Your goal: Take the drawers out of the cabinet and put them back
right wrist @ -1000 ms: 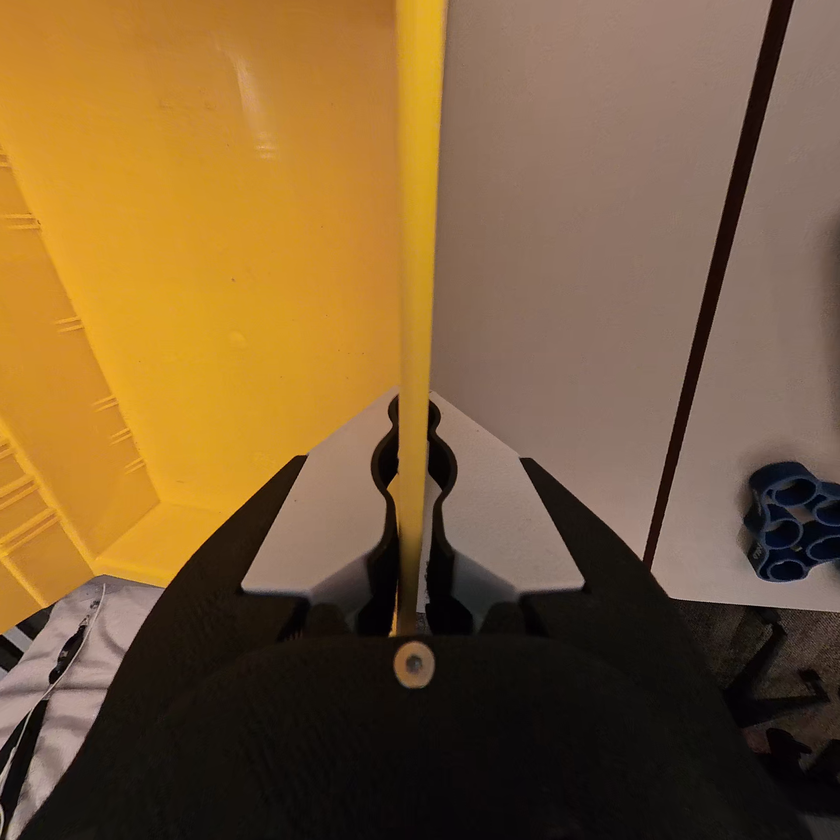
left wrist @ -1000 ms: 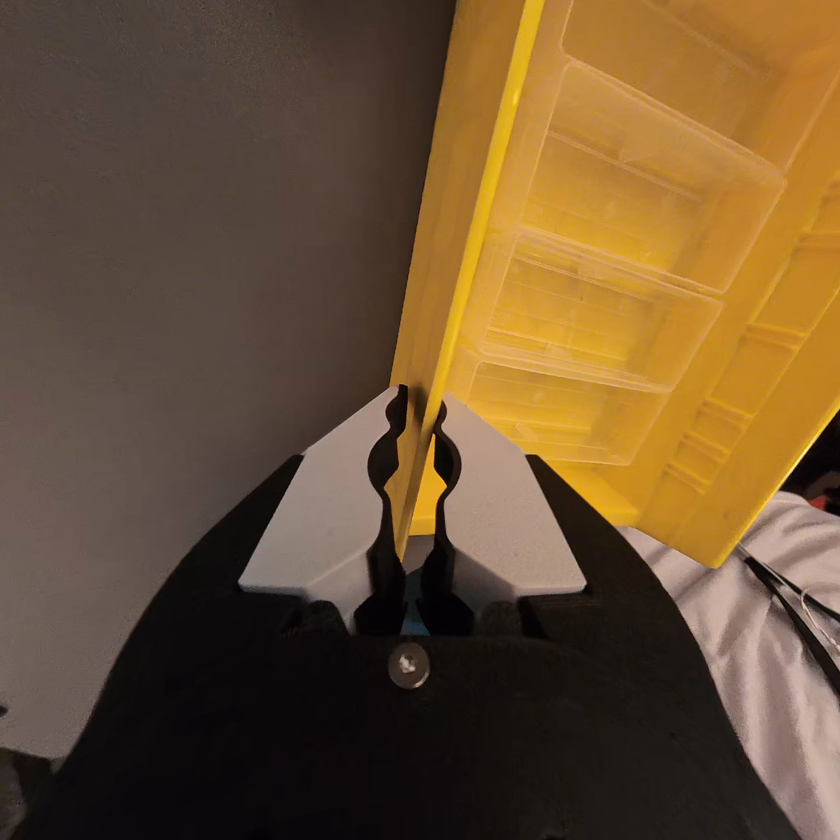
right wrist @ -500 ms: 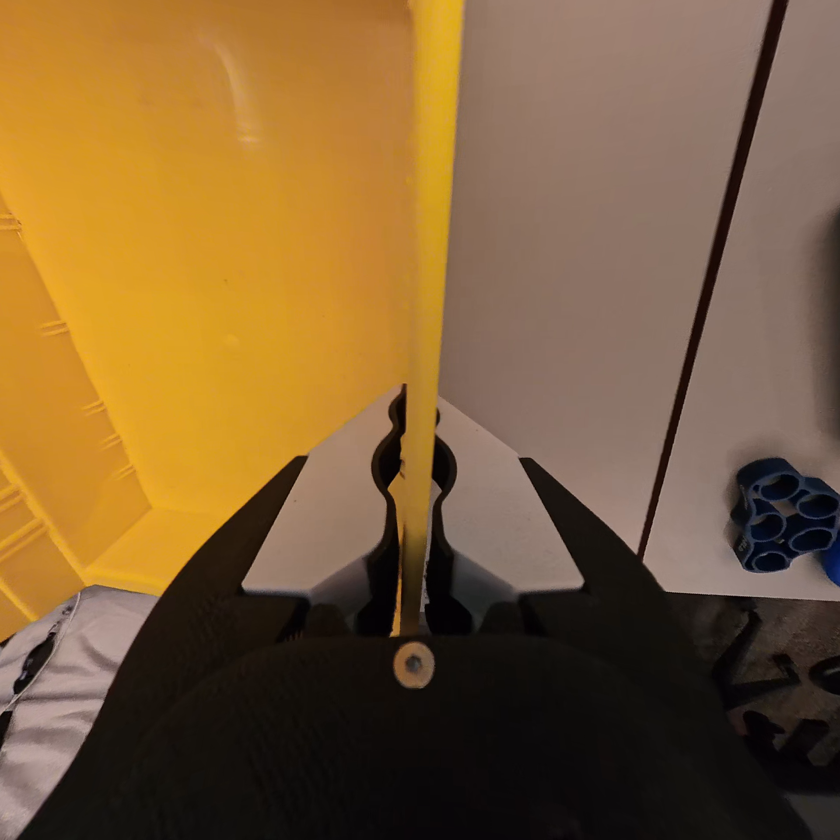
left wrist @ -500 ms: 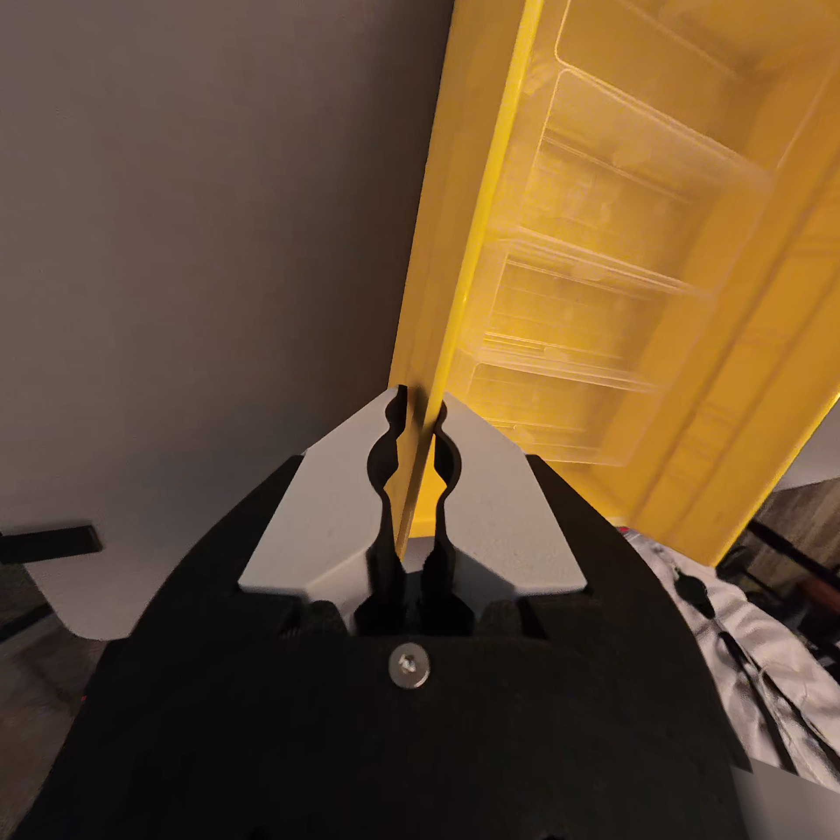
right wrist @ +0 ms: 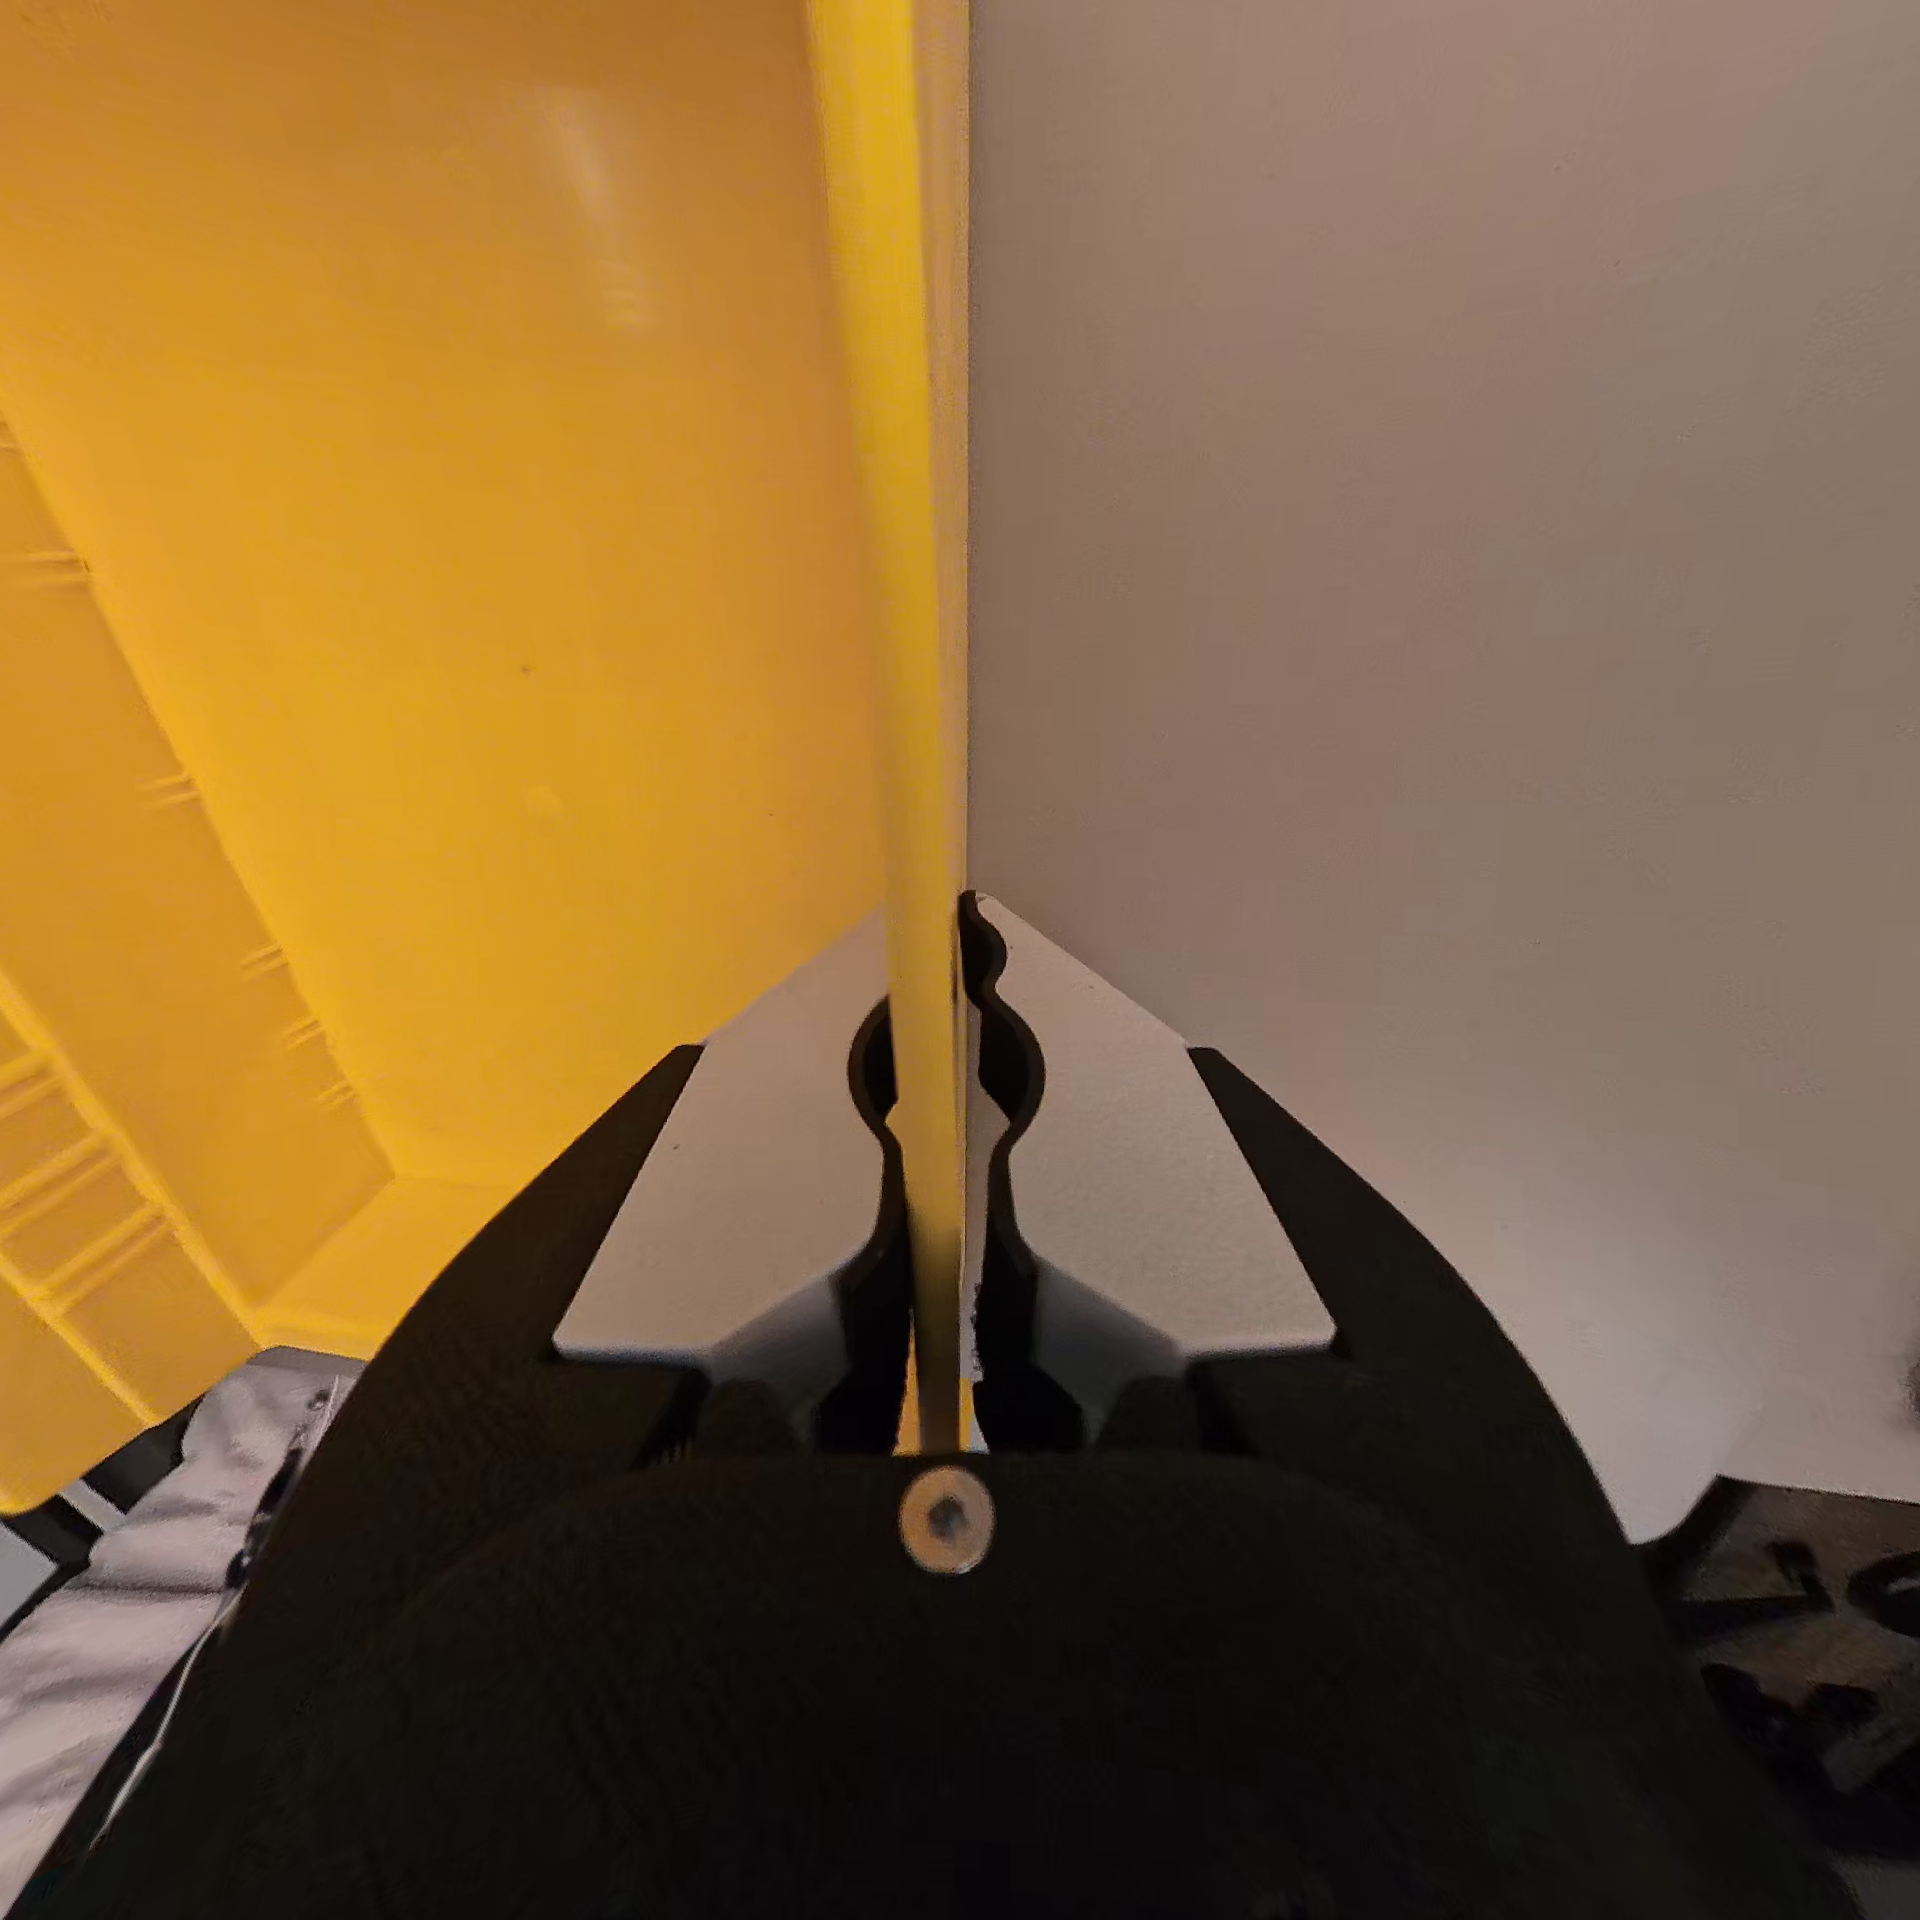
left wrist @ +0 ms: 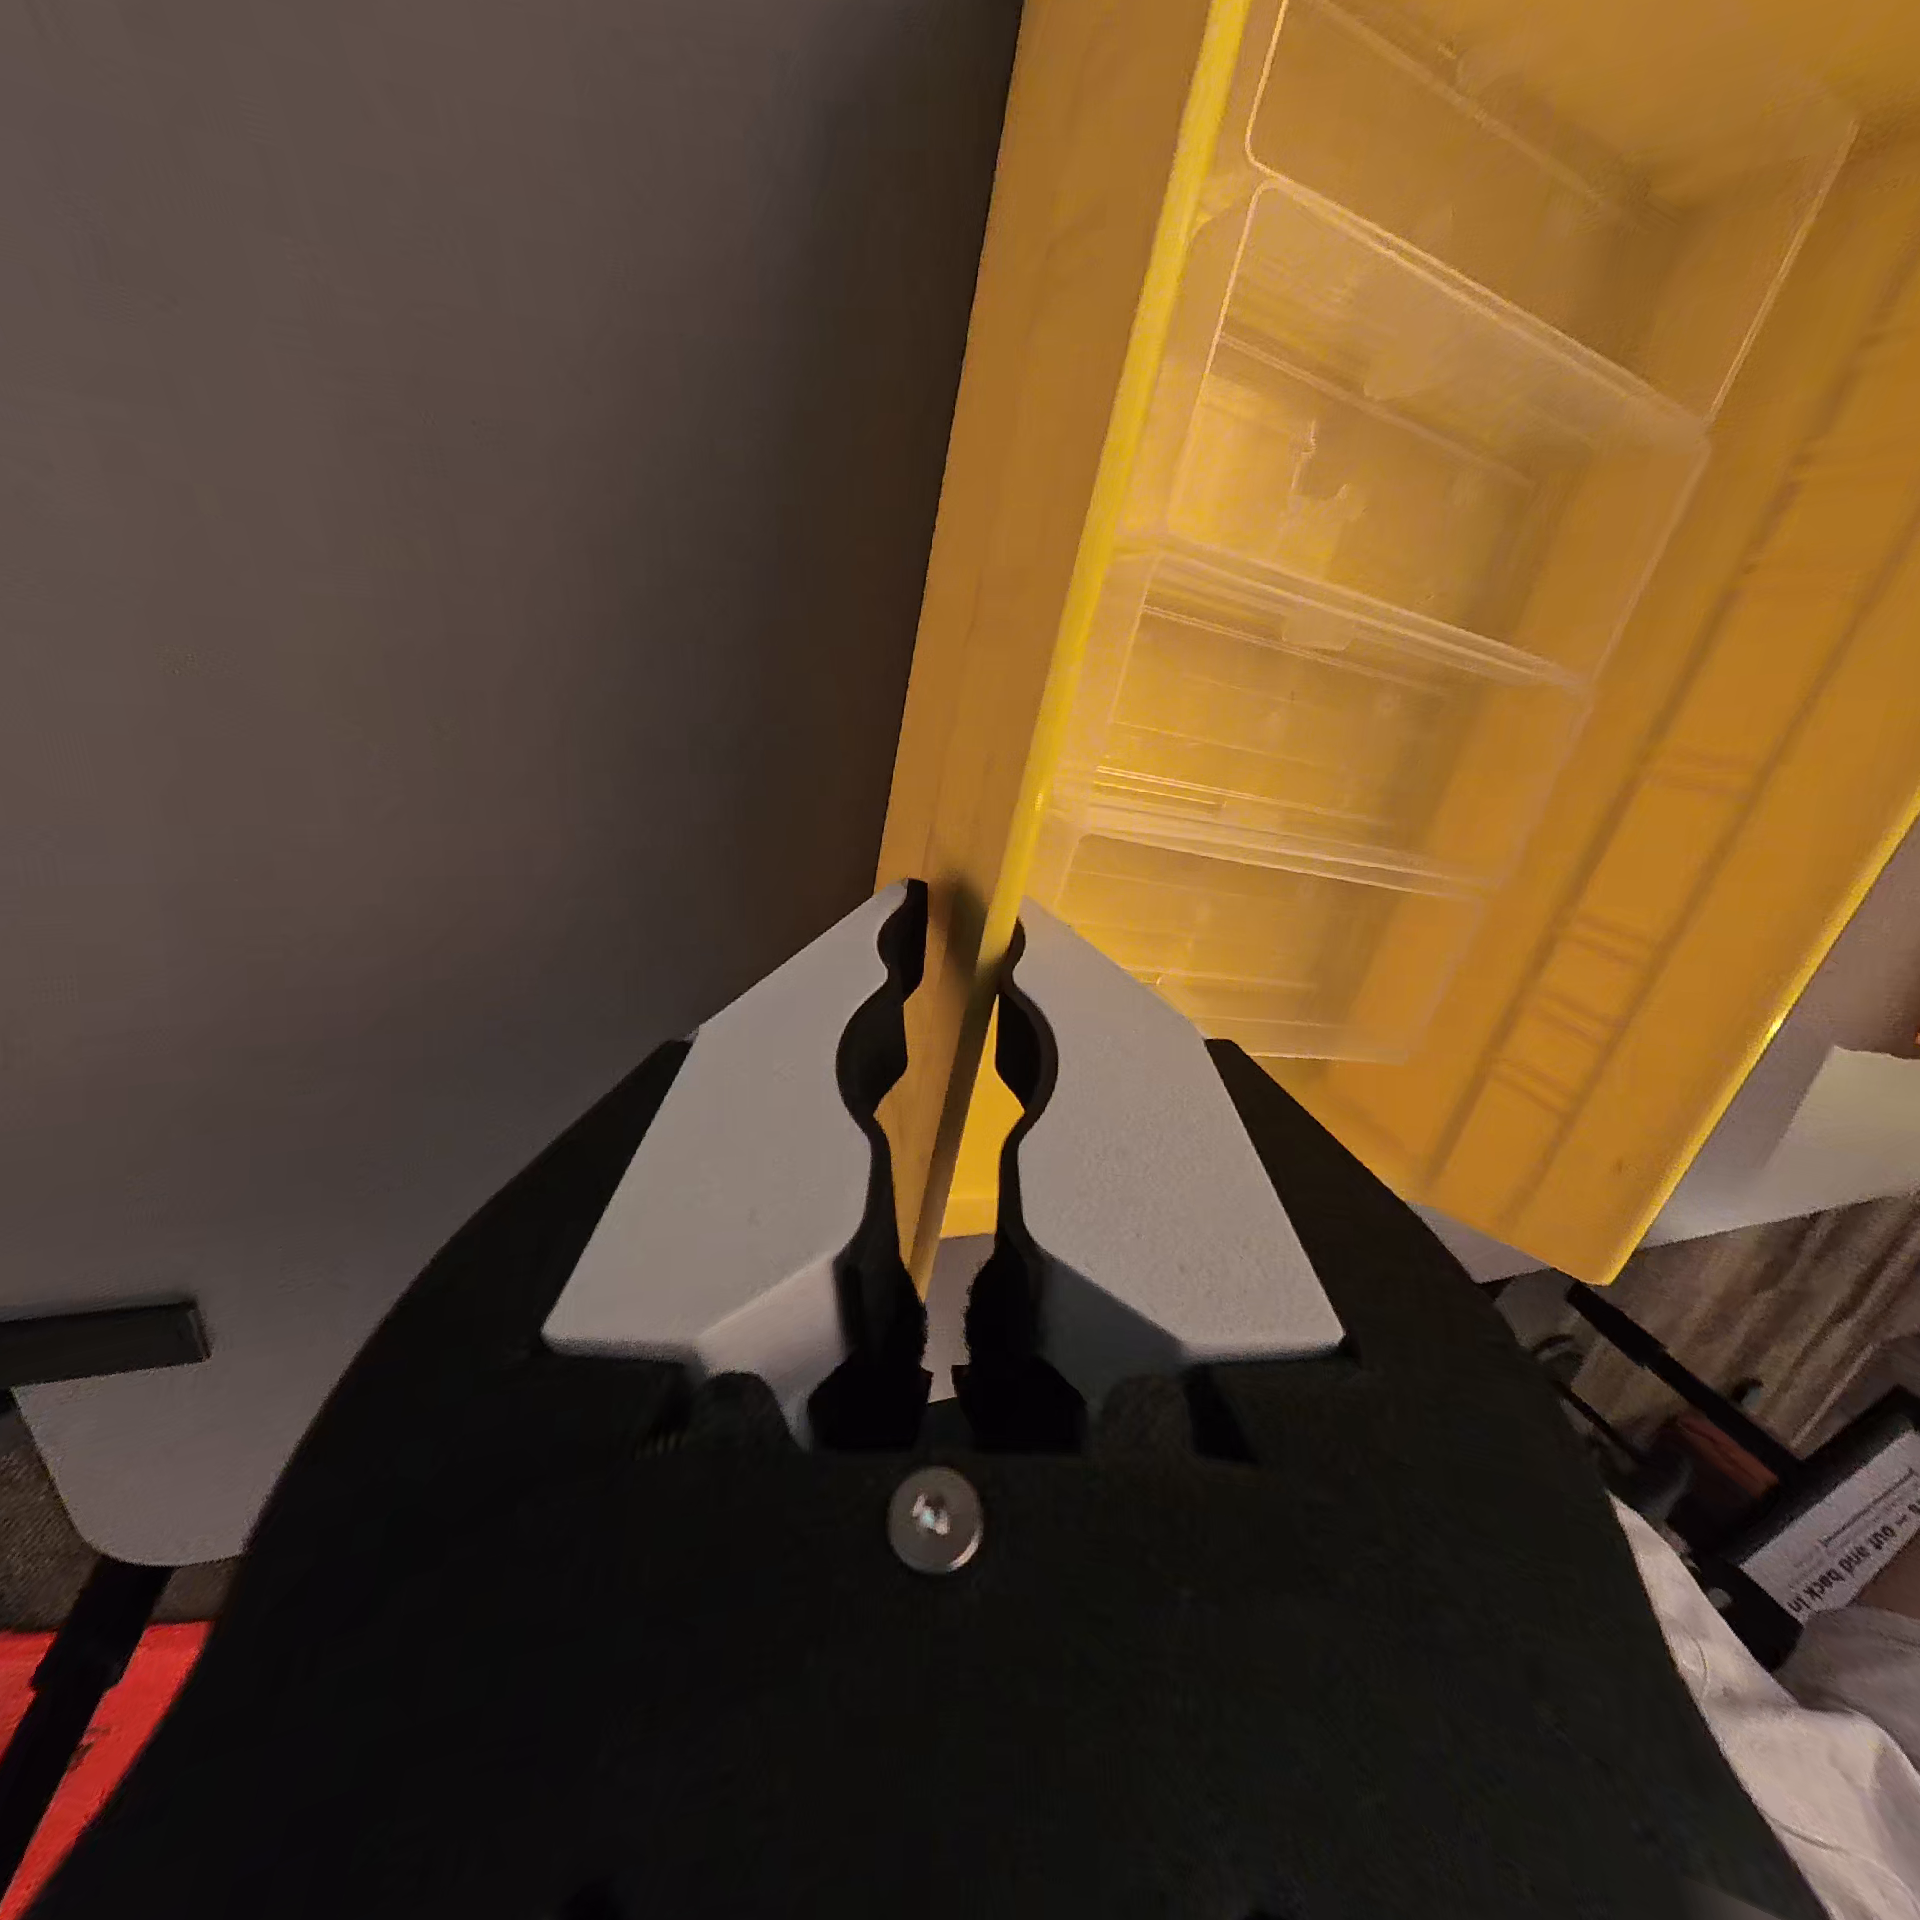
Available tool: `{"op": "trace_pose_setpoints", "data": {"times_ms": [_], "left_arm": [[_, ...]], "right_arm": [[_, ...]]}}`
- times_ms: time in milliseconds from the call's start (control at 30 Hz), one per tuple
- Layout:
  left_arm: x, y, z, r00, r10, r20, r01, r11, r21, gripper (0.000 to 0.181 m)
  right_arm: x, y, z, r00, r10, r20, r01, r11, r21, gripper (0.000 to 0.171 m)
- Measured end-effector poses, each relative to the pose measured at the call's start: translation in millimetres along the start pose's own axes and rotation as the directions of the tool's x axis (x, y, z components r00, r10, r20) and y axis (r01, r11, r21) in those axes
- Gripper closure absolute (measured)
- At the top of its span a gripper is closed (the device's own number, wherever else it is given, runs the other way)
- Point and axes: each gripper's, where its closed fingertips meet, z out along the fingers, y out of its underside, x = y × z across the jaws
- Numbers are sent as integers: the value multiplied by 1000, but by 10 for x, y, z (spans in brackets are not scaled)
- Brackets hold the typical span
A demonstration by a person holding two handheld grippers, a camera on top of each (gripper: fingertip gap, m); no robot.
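Observation:
A yellow plastic cabinet (left wrist: 1049, 499) is held between both grippers over a white table. In the left wrist view its open side shows several clear plastic drawers (left wrist: 1340, 727) seated in their slots. My left gripper (left wrist: 961, 909) is shut on the cabinet's thin left wall. In the right wrist view I see the cabinet's bare yellow inside (right wrist: 468, 540) with ribbed rails at the left. My right gripper (right wrist: 925, 940) is shut on the cabinet's thin right wall (right wrist: 914, 623). The far end of the cabinet is out of frame.
The white table (left wrist: 416, 623) lies under the cabinet and also shows in the right wrist view (right wrist: 1455, 623); its near edge shows in both. A white cloth (left wrist: 1829, 1745) and a black labelled box (left wrist: 1839, 1527) lie at lower right. Dark parts (right wrist: 1808, 1662) lie on the floor. My right fingertips sit around 80 centimetres from my left ones.
Both grippers have carried the cabinet back toward the table's near edge. The table edge and floor have come into view. The blue item has left the right wrist view.

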Motion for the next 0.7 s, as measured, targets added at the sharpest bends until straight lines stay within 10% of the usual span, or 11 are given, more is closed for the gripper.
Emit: {"op": "trace_pose_setpoints", "data": {"times_ms": [700], "left_arm": [[-176,-140,-42,999,-9,-45,13,997,79,173]], "right_arm": [[79,-313,-4,1000,23,-3,-23,1000,3,170]]}}
